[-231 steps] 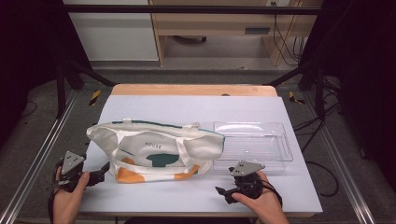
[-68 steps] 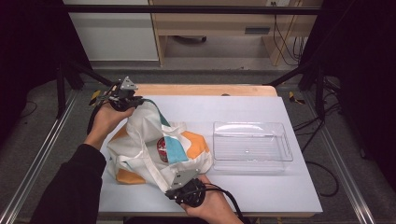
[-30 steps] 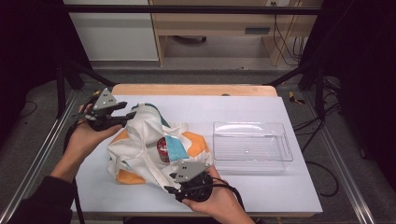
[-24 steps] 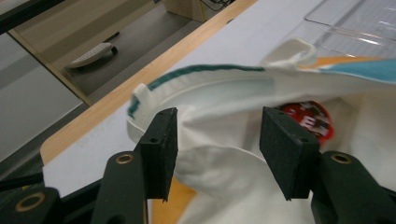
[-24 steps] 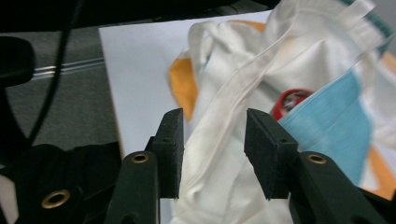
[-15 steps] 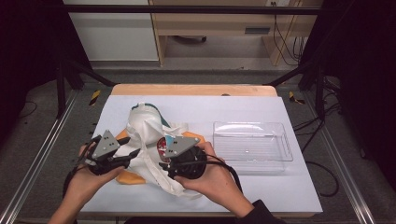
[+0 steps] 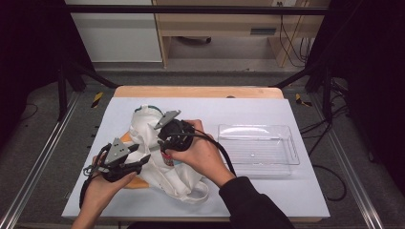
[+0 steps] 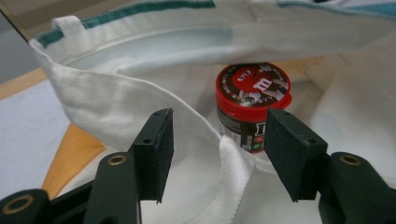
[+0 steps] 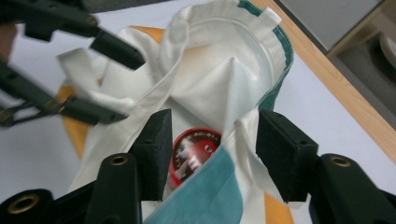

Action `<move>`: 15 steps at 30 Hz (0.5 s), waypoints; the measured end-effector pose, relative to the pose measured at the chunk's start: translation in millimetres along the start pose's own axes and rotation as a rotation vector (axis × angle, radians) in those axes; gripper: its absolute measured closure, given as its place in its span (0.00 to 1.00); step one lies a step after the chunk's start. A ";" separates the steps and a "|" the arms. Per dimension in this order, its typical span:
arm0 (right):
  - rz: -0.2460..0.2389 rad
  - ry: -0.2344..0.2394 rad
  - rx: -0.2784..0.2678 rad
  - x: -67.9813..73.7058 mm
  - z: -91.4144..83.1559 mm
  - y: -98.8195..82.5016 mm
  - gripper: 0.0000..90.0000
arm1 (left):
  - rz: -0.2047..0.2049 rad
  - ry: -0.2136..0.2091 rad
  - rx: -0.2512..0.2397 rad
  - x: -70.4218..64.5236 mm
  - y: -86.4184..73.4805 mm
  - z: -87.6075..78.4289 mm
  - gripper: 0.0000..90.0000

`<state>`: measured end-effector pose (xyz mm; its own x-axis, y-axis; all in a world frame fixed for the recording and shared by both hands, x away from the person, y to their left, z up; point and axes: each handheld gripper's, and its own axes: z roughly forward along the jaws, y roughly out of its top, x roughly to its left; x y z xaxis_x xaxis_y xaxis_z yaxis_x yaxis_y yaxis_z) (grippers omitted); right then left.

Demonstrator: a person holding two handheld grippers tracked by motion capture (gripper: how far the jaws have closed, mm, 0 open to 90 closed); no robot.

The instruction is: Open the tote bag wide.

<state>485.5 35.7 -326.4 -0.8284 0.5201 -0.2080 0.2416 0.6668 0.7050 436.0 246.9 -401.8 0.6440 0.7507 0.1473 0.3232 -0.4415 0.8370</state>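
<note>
Jar (image 8: 252, 109) in bag (image 8: 116, 100), just beyond both spread grippers, left gripper (image 8: 217, 158), right gripper (image 9: 210, 149)

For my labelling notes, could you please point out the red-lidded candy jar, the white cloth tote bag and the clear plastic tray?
red-lidded candy jar (image 8: 252, 86), left gripper view, lid top.
white cloth tote bag (image 8: 116, 100), left gripper view, folded rim.
clear plastic tray (image 7: 258, 149), high view, bare floor.

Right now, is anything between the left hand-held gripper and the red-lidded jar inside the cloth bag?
Yes. A fold of the cloth bag, its hemmed edge, runs across between the open jaws of the left hand-held gripper and partly in front of the red-lidded jar. The jar's lid and upper label are bare above that fold.
</note>
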 end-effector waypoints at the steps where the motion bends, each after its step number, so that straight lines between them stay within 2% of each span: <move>1: 0.004 -0.012 0.015 -2.9 10.3 4.6 0.51 | -0.011 0.010 -0.005 0.0 -1.9 0.5 0.47; 7: 0.009 -0.021 0.077 -14.8 31.5 10.1 0.56 | -0.043 -0.012 -0.013 0.0 -6.1 3.6 0.48; 11: 0.003 -0.010 0.117 -16.9 37.2 8.5 0.56 | -0.011 -0.014 -0.005 -5.5 -6.2 6.3 0.51; 12: -0.020 0.003 0.147 -13.6 39.0 6.3 0.57 | 0.003 -0.014 0.001 -6.6 -6.6 6.6 0.53; 13: -0.020 0.003 0.147 -13.6 39.0 6.3 0.57 | 0.017 -0.011 0.008 -7.2 -7.8 6.9 0.53; 14: -0.057 0.002 0.160 -10.9 39.1 2.9 0.60 | 0.009 -0.018 0.010 -7.5 -10.0 7.7 0.57; 15: -0.057 0.002 0.160 -10.9 39.1 2.9 0.60 | 0.009 -0.018 0.010 -7.5 -10.0 7.7 0.59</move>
<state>515.0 52.8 -348.6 -0.8440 0.4779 -0.2434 0.2710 0.7717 0.5754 433.3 241.9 -415.3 0.6595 0.7375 0.1454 0.3239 -0.4533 0.8304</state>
